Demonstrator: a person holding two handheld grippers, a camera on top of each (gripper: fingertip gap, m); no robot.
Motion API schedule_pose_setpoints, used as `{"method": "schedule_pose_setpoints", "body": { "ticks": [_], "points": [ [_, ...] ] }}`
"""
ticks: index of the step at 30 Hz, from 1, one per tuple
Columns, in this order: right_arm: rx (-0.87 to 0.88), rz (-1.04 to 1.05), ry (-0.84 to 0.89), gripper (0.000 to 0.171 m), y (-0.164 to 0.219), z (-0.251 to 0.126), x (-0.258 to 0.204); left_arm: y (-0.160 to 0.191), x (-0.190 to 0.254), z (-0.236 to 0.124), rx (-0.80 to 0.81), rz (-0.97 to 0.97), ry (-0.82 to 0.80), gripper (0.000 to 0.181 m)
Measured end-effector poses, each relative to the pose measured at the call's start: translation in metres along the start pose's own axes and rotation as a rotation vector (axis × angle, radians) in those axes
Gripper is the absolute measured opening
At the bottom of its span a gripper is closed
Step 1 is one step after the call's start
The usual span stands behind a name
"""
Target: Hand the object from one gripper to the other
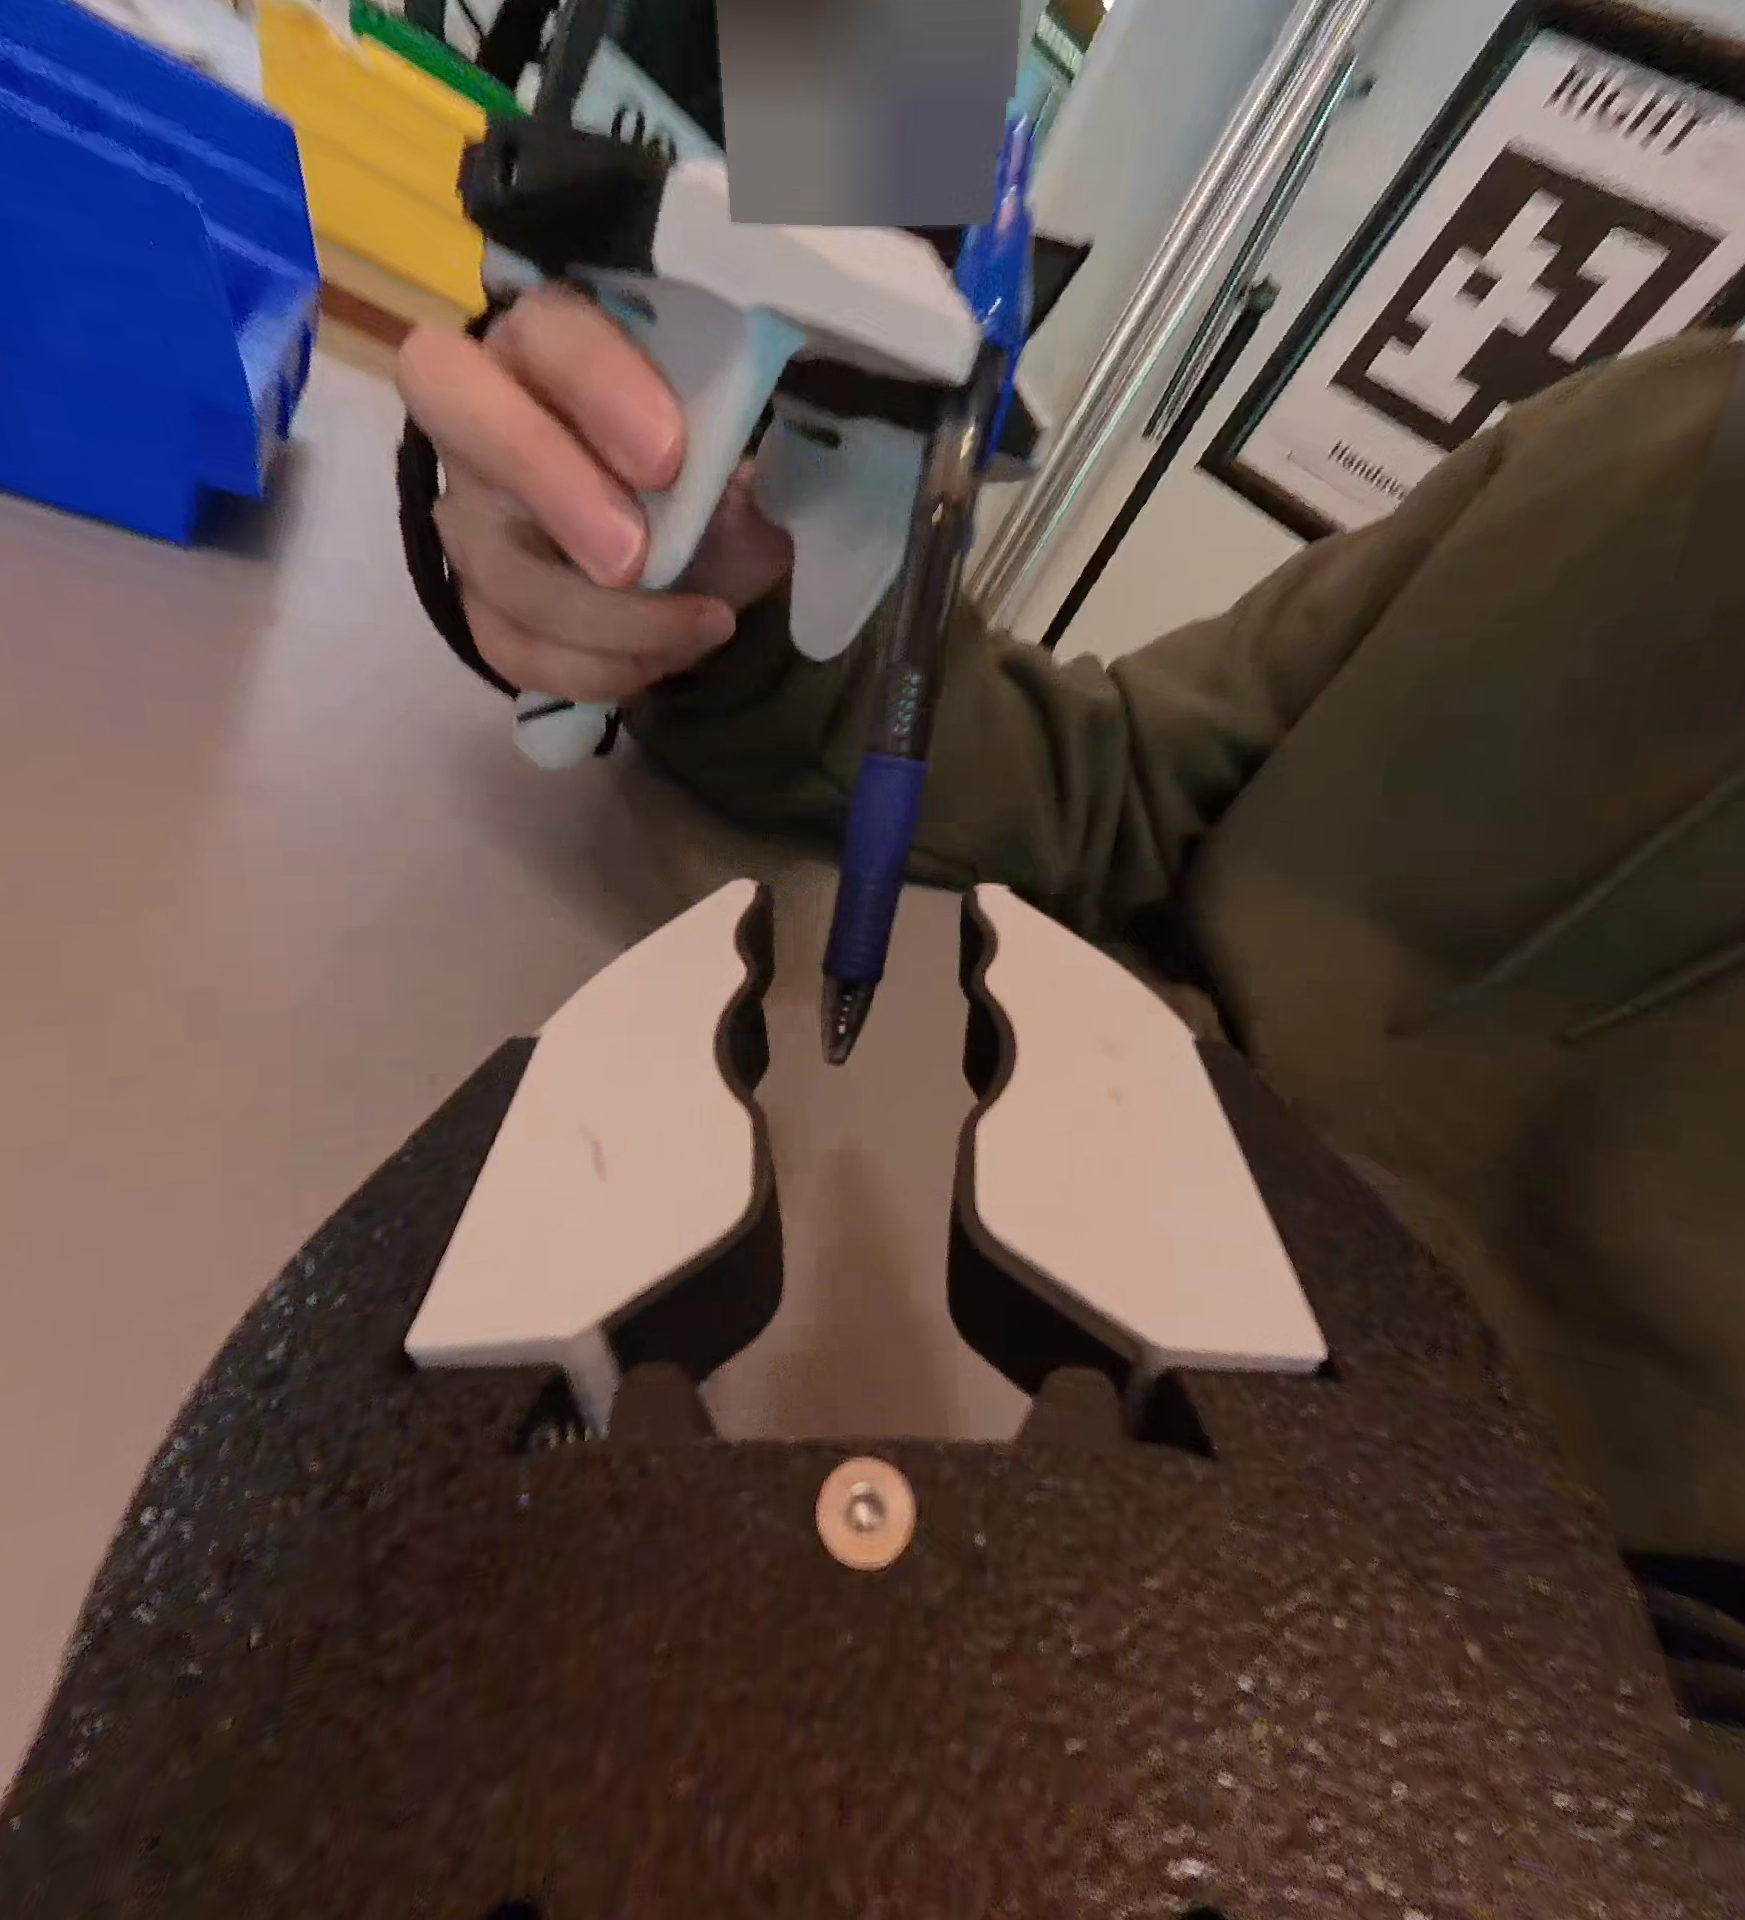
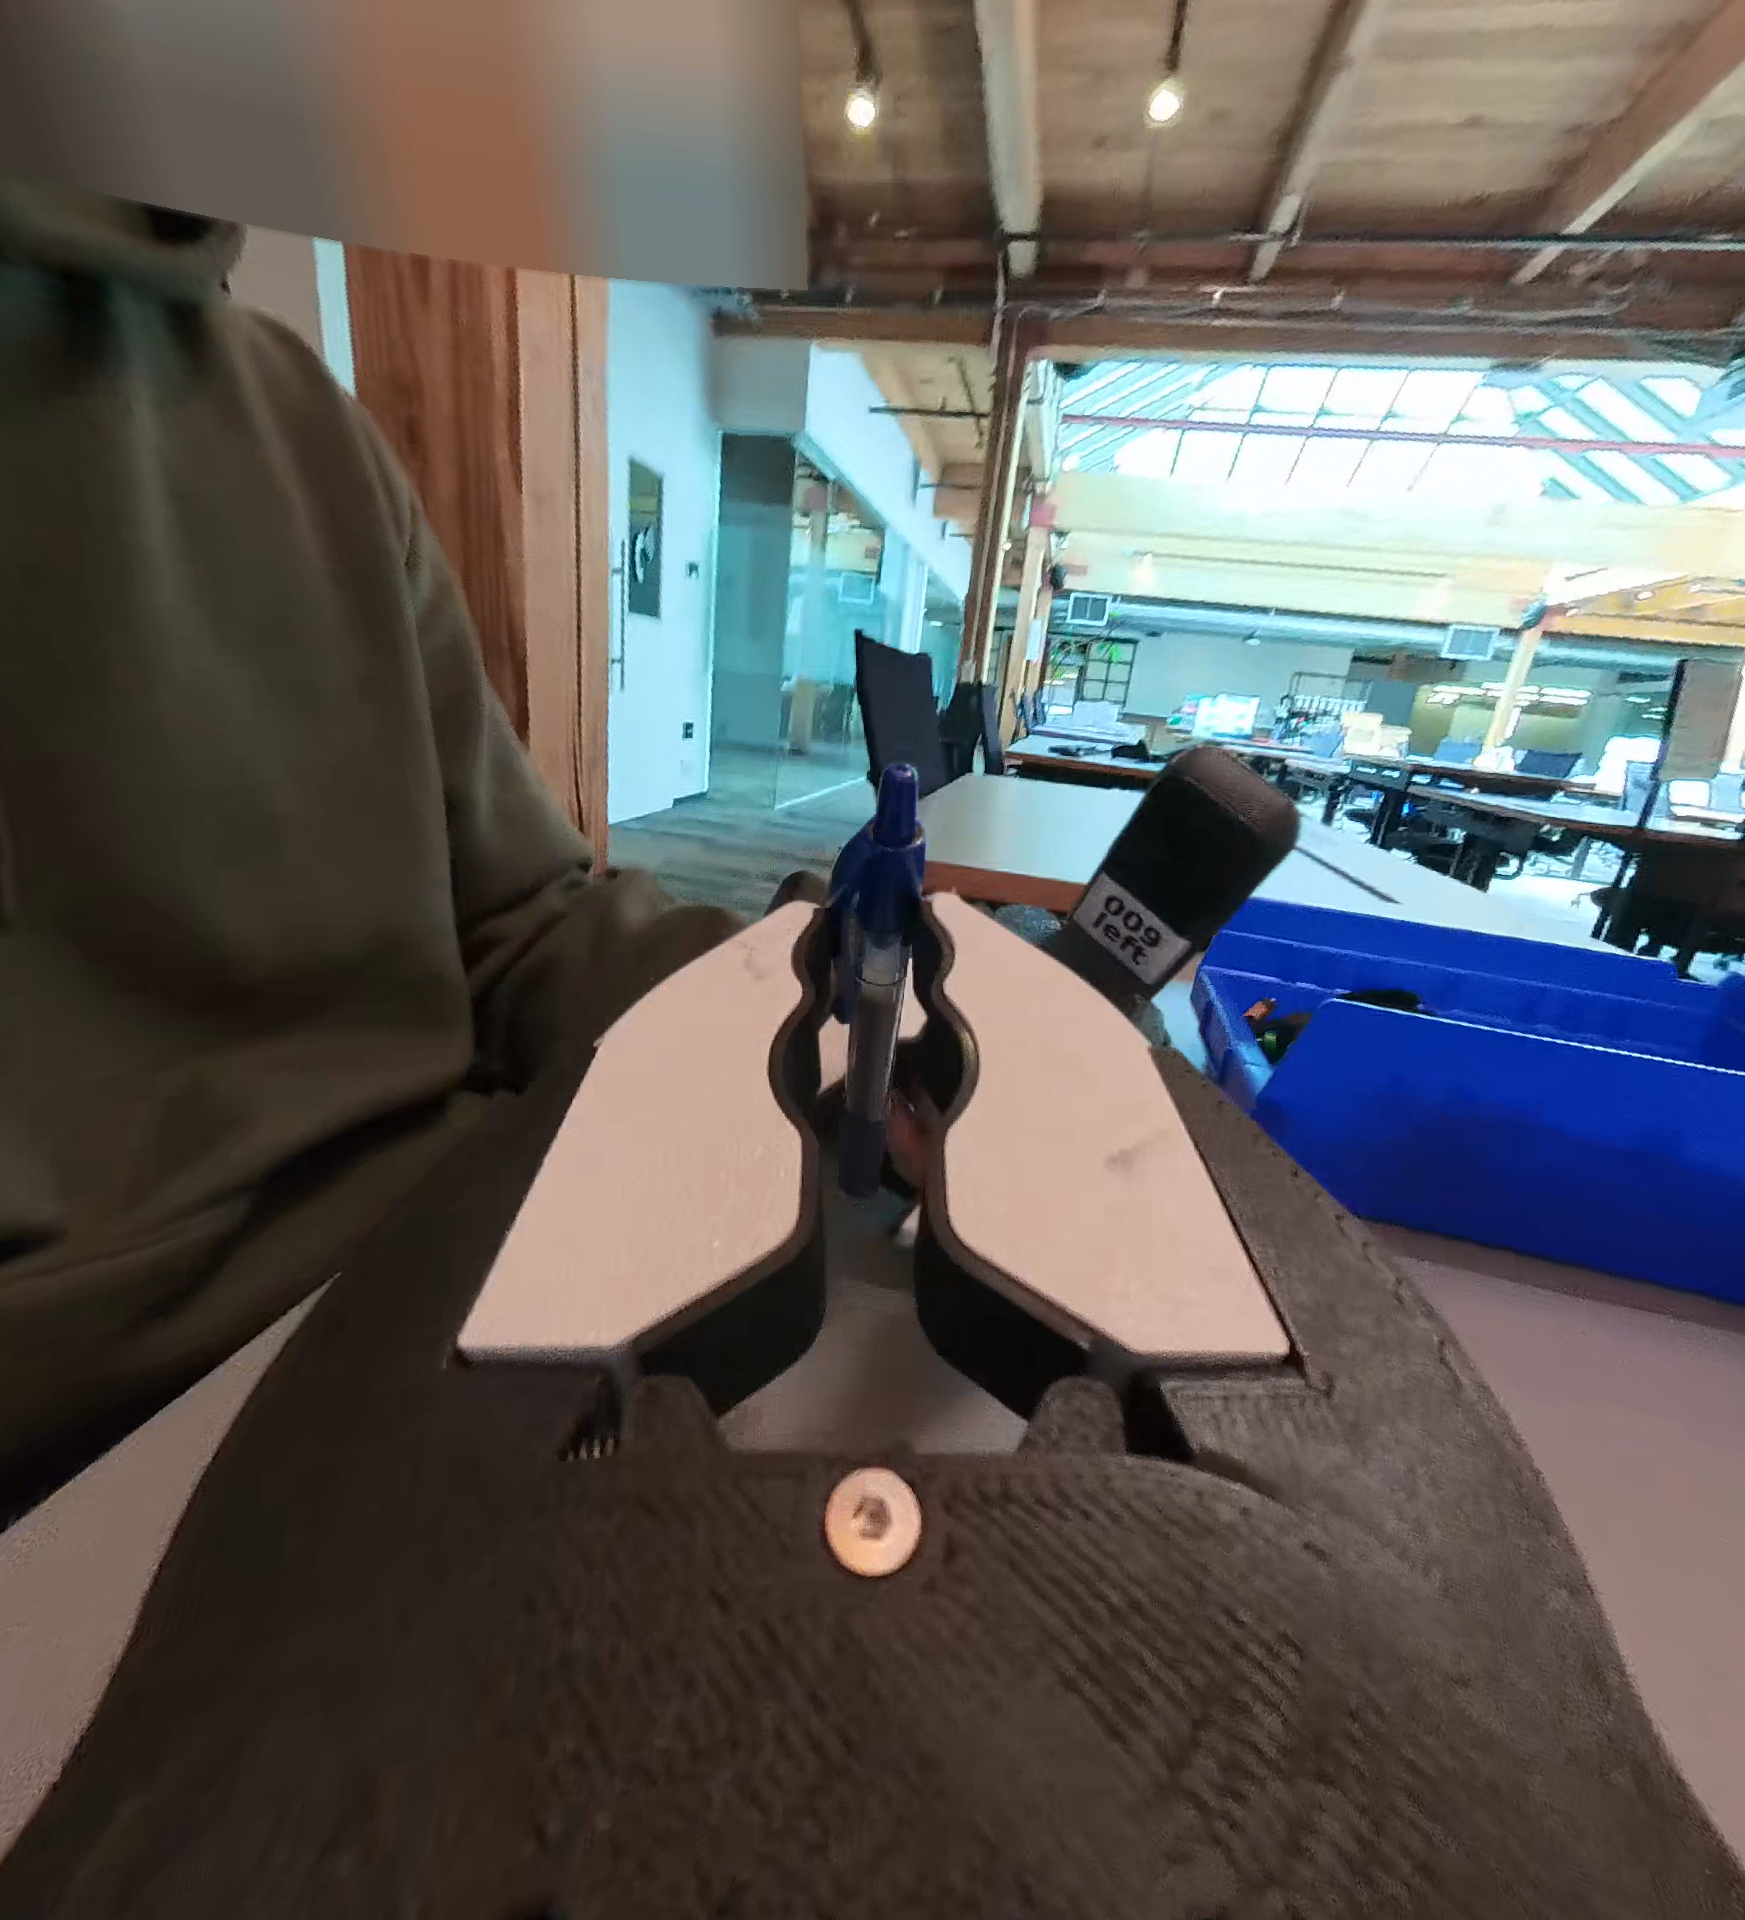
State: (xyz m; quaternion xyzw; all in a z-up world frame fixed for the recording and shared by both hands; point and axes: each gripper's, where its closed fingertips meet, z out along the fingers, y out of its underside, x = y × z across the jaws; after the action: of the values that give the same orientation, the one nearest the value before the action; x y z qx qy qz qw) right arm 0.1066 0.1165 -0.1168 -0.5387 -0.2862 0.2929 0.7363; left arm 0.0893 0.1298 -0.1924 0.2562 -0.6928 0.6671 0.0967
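A blue pen (image 1: pixel 899 665) with a blue rubber grip hangs tip down in the left wrist view. The right gripper (image 1: pixel 951 395), held by a hand, grips its upper barrel. The pen's tip sits in the gap between my left gripper's (image 1: pixel 863 914) open fingers, touching neither. In the right wrist view my right gripper (image 2: pixel 873 914) is shut on the pen (image 2: pixel 873 997), whose blue clicker end sticks up past the fingertips. The left gripper's black handle (image 2: pixel 1174 883) shows just behind.
A blue bin (image 1: pixel 89 270) and a yellow bin (image 1: pixel 380 166) stand at the far left of the grey table (image 1: pixel 172 831). The blue bin (image 2: pixel 1533 1122) lies right of the right gripper. The person's olive-green sleeve (image 1: pixel 1367 748) crosses the right side. The grippers' ends are close to 8 cm from one another.
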Motion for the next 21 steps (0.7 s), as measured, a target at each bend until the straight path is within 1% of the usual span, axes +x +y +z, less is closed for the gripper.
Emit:
{"method": "schedule_pose_setpoints", "body": {
  "ticks": [2,3,4,6,8,11,12,14,15,16,18,19,21],
  "points": [
    [-0.01,0.009,-0.021,0.015,0.003,0.003,-0.003,0.013,-0.001,0.005,-0.078,0.004,-0.002,0.032],
    [-0.013,0.009,-0.02,0.015,0.004,0.005,-0.002,0.017,-0.001,0.007,-0.104,0.017,-0.001,0.025],
    [-0.021,0.007,-0.016,0.015,0.005,0.005,-0.002,0.019,0.0,0.008,-0.117,0.035,0.004,0.013],
    [-0.025,0.016,-0.003,0.015,0.005,0.003,0.0,0.019,0.0,0.009,-0.122,0.073,0.003,0.012],
    [-0.017,0.023,0.057,0.015,0.003,-0.001,0.01,0.014,-0.007,0.007,-0.098,0.116,-0.05,0.011],
    [0.022,0.061,0.286,0.014,0.003,-0.014,0.045,-0.003,-0.037,-0.004,-0.021,0.185,-0.268,0.011],
    [0.042,0.079,0.357,0.019,0.003,-0.019,0.055,-0.007,-0.052,-0.011,-0.017,0.221,-0.389,0.011],
    [0.104,0.113,0.473,0.035,-0.001,-0.028,0.073,-0.011,-0.077,-0.028,-0.046,0.324,-0.615,0.011],
    [0.125,0.105,0.535,0.038,-0.004,-0.034,0.08,-0.013,-0.086,-0.035,-0.066,0.381,-0.713,0.011],
    [0.139,0.07,0.596,0.041,-0.007,-0.039,0.086,-0.016,-0.094,-0.042,-0.074,0.435,-0.805,0.011],
    [0.133,-0.078,0.699,0.045,-0.015,-0.047,0.09,-0.021,-0.103,-0.052,-0.094,0.482,-0.933,0.011],
    [0.104,-0.182,0.757,0.047,-0.018,-0.051,0.091,-0.023,-0.106,-0.056,-0.098,0.498,-0.977,0.011],
    [-0.02,-0.377,0.855,0.051,-0.016,-0.056,0.093,-0.027,-0.107,-0.059,-0.096,0.53,-1.025,0.011]
  ]
}}
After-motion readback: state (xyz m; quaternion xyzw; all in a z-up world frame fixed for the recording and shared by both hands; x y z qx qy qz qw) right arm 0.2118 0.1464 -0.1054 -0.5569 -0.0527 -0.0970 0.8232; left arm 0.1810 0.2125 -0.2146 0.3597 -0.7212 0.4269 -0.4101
